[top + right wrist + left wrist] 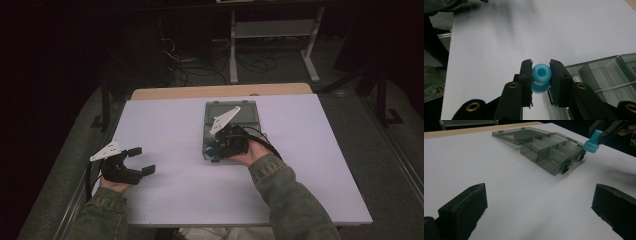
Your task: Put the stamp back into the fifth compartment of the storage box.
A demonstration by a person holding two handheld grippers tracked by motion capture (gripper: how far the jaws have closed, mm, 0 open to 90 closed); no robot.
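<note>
Here, the right gripper (541, 75) clamps one blue spool-shaped piece (541, 74) at the near corner of a single clear compartment box (554, 151), its lid (520, 133) folded flat behind. The left gripper (141, 160), jaws apart, rests near the white table's (175, 185) left edge, bare tabletop between them.

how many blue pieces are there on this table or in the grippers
1: the blue spool-shaped piece is clamped in the right gripper by the open compartment box. Some compartments are partly hidden, so more could be out of sight.
</note>
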